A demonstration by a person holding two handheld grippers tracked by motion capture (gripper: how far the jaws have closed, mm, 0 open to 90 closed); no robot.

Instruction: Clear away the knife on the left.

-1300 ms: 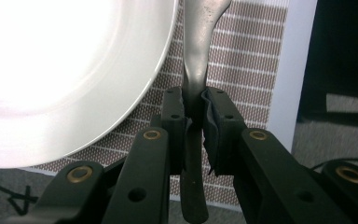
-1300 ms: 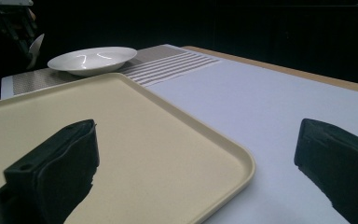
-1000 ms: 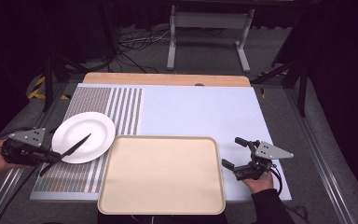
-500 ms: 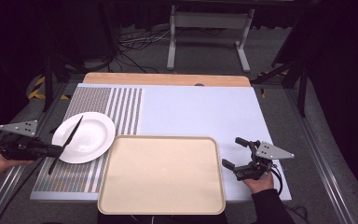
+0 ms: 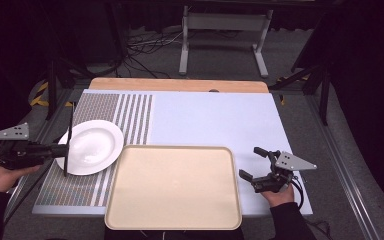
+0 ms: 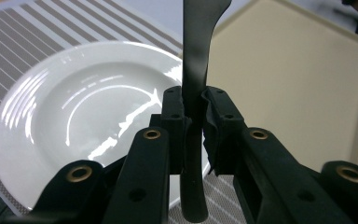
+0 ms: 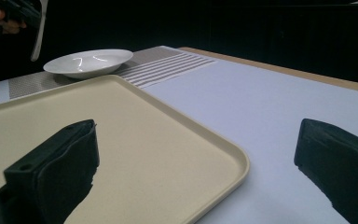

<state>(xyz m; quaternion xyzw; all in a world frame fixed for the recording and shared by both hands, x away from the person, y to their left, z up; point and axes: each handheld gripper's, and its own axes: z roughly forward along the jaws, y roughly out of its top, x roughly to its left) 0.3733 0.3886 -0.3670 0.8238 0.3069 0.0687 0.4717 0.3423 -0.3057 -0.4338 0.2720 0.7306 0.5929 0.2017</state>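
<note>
My left gripper (image 5: pixel 60 149) is shut on a slim black knife (image 5: pixel 69 131) near its middle, at the left rim of a white plate (image 5: pixel 92 146). In the left gripper view the knife (image 6: pixel 196 42) stands between the jaws of my left gripper (image 6: pixel 193 116), above the plate (image 6: pixel 84 112), beside the beige tray (image 6: pixel 289 79). My right gripper (image 5: pixel 250 162) rests open just off the right edge of the tray (image 5: pixel 172 187). In the right gripper view nothing lies between the jaws of my right gripper (image 7: pixel 200 168), and the plate (image 7: pixel 88 60) sits beyond the tray (image 7: pixel 121 135).
A striped grey mat (image 5: pixel 130 112) covers the left part of the pale blue table top (image 5: pixel 215 120), under the plate. A wooden strip (image 5: pixel 180 85) runs along the far edge. A metal stand (image 5: pixel 220 30) and cables lie on the floor beyond.
My left gripper has turned the knife from lying slantwise across the plate to pointing away along the plate's left rim, and has drawn back left. The right gripper has stayed put.
</note>
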